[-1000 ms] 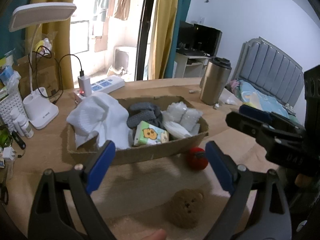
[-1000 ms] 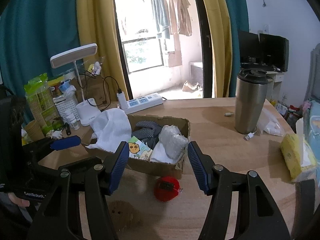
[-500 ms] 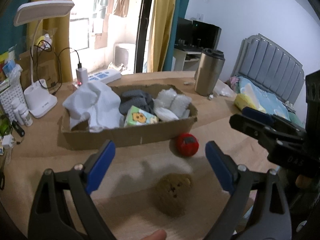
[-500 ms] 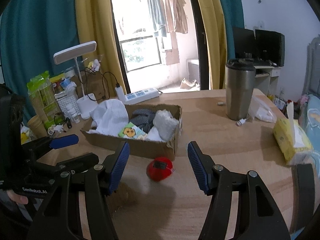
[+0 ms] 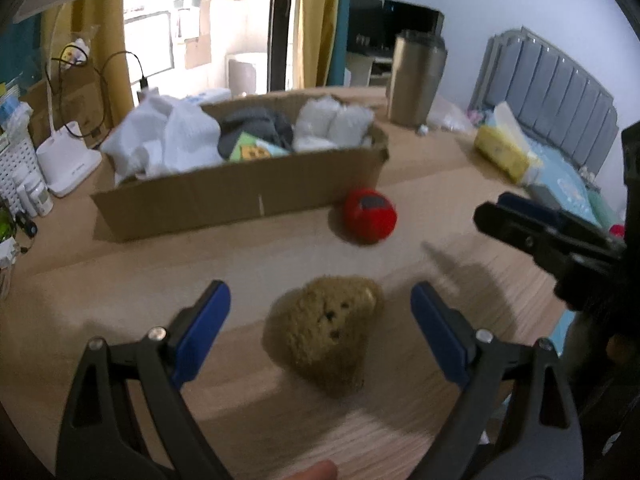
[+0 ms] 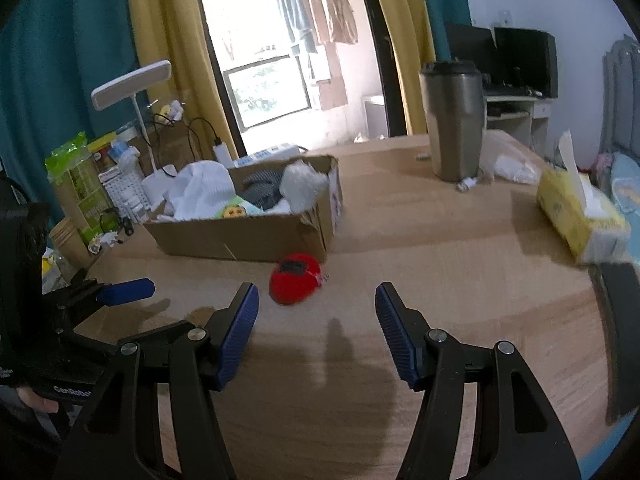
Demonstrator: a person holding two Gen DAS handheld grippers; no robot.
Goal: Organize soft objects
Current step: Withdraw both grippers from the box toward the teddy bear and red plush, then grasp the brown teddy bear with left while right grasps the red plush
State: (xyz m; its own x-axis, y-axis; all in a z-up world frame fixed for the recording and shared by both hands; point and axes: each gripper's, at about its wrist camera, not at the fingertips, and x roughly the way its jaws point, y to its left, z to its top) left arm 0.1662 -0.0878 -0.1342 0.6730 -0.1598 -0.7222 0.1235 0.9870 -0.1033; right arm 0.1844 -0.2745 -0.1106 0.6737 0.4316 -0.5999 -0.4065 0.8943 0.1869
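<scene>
Two grippers are hovering over the bench (image 6: 440,264), fingers spread wide and holding nothing. The left gripper (image 5: 320,312) is framing a brown plush bear (image 5: 324,328); the right gripper (image 6: 316,320) is facing a red plush ball (image 6: 295,284) lying just beside the cardboard box (image 6: 244,236) of soft things.

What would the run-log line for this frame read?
left gripper: open, around brown plush bear, no contact | right gripper: open, near red plush | cardboard box: holds soft items
</scene>
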